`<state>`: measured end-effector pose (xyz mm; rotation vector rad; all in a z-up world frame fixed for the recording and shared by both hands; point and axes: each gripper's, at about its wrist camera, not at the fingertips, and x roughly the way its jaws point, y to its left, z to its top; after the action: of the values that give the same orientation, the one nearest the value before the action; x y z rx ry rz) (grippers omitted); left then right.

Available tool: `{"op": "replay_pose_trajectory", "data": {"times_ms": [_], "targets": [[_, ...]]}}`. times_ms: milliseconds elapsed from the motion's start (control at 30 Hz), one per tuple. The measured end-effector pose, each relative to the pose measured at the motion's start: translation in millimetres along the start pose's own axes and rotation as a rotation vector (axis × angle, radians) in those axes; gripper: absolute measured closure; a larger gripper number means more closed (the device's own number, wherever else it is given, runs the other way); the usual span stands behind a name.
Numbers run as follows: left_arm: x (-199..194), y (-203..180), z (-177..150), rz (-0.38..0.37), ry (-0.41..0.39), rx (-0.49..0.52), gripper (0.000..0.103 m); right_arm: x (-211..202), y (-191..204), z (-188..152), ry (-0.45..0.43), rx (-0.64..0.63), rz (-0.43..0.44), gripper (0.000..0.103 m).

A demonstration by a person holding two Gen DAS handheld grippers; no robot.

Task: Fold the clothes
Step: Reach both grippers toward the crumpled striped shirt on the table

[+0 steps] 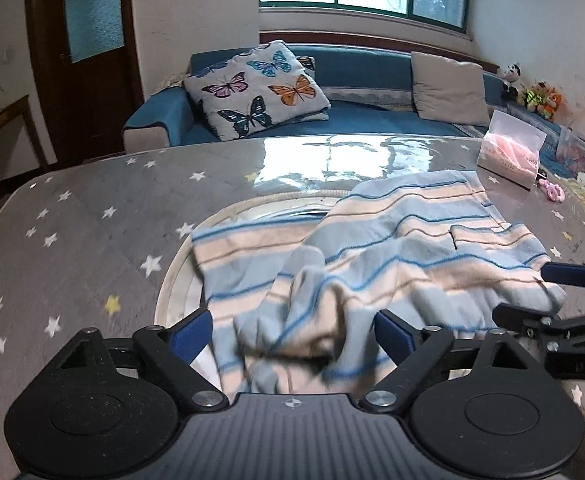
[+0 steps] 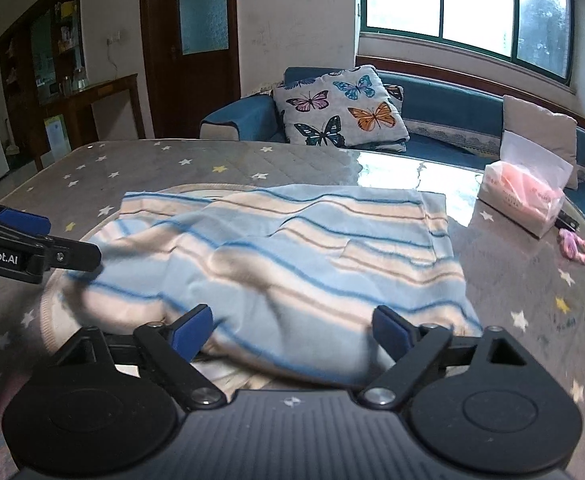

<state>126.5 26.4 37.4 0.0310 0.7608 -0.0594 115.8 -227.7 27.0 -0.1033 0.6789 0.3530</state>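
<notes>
A blue, cream and light-blue striped garment (image 1: 372, 256) lies spread on the grey star-patterned table (image 1: 72, 216), rumpled at its near edge. My left gripper (image 1: 292, 334) hovers open over that bunched near edge, its blue pads wide apart, and the cloth lies loose between them. In the right wrist view the same garment (image 2: 292, 256) fills the middle, and my right gripper (image 2: 292, 330) is open above its near hem, the pads not pressing on it. Each gripper shows in the other's view: the right one (image 1: 548, 292) at the garment's right corner, the left one (image 2: 40, 240) at its left side.
A tissue pack (image 2: 524, 196) and a pink hair tie (image 2: 574, 245) lie at the table's far right. A round glass turntable (image 1: 180, 276) sits under the garment. Behind the table stands a blue sofa (image 1: 356, 120) with a butterfly cushion (image 1: 252, 88).
</notes>
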Motion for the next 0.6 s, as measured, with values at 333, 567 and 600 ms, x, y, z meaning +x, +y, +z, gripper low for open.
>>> {"op": "replay_pose_trajectory", "data": {"times_ms": [333,567,600], "targets": [[25.0,-0.5,4.2,-0.158,0.082,0.018,0.08,39.4,-13.9,15.9,0.067,-0.012,0.092,0.062],[-9.2,-2.4,-5.5,-0.207,0.011,0.037,0.097,19.5,-12.0,11.0,0.013,-0.004,0.138,0.099],[-14.8,-2.1,-7.7,-0.213,0.001,0.042,0.097,12.6,-10.3,9.9,-0.001,-0.018,0.142,0.1]]}}
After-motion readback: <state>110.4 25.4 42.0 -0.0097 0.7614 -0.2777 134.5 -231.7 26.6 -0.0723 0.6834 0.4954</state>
